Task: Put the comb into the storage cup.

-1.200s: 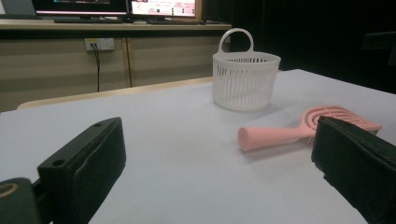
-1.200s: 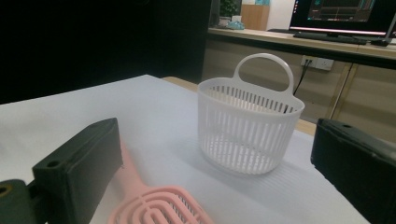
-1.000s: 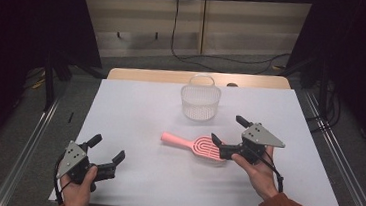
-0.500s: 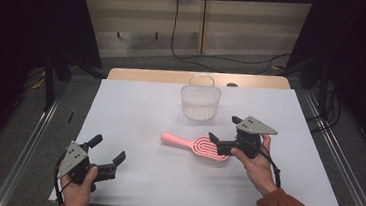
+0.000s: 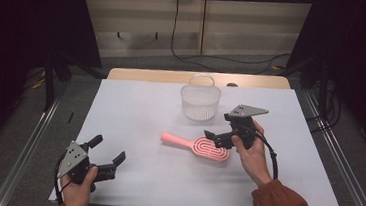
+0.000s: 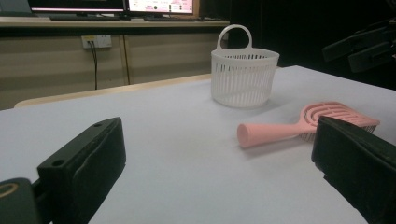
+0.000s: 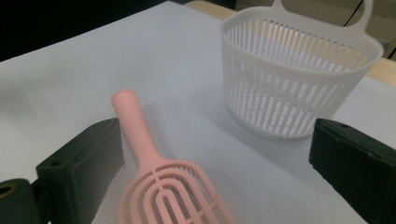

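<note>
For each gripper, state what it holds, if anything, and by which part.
Nothing is held. The right gripper is open above the pink hairbrush head; the left gripper is open over bare table.

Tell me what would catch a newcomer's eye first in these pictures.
The pink hairbrush lying flat mid-table stands out most against the white table. The right gripper hangs open at its head end. Behind it stands a white slatted basket near the far edge, while the left gripper waits open at the near left corner.
</note>
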Tool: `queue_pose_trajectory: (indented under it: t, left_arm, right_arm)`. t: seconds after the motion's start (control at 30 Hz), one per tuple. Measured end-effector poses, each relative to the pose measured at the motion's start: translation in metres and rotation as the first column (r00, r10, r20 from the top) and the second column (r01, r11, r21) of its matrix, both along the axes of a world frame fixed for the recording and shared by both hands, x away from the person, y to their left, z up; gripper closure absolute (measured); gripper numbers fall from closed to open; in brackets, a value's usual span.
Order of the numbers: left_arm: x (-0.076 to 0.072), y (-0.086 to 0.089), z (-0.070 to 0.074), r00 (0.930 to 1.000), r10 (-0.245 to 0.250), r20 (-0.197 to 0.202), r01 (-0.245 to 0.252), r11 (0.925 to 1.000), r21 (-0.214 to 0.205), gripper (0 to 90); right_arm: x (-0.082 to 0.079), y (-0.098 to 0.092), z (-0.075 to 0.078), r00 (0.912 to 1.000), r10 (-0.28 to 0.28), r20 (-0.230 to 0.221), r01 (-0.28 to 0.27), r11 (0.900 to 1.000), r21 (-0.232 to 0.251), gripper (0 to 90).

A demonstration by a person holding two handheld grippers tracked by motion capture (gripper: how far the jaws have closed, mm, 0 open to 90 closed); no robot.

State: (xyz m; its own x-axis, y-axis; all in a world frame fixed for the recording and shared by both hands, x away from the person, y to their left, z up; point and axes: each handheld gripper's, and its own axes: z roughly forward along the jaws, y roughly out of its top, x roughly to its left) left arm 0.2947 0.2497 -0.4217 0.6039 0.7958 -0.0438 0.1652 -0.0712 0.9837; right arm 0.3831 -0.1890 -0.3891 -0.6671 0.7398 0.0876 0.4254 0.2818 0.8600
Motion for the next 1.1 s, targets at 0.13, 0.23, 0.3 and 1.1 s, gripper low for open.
queue_pose_trajectory:
  t: [0.13,0.23,0.3,1.1]
  left_arm:
    - [0.000,0.000,0.000,1.0000,-0.001,-0.001,0.001,1.0000,0.000,3.1]
    - [0.000,0.000,0.000,1.0000,-0.002,-0.001,0.002,1.0000,0.003,3.1]
    - [0.000,-0.001,0.000,1.0000,-0.003,-0.001,0.003,1.0000,0.003,3.1]
    - [0.001,0.000,0.000,1.0000,-0.007,0.001,0.007,1.0000,0.005,3.1]
  right_arm:
    - [0.002,0.001,-0.002,0.9993,0.007,-0.038,-0.008,0.9996,-0.026,3.7]
    - [0.004,0.001,0.000,0.9982,0.026,-0.054,-0.028,0.9993,-0.025,3.9]
    - [0.004,0.003,0.001,0.9977,0.042,-0.054,-0.044,0.9982,-0.040,2.6]
    - [0.015,0.019,-0.007,0.9572,0.212,-0.197,-0.247,0.9539,-0.171,4.6]
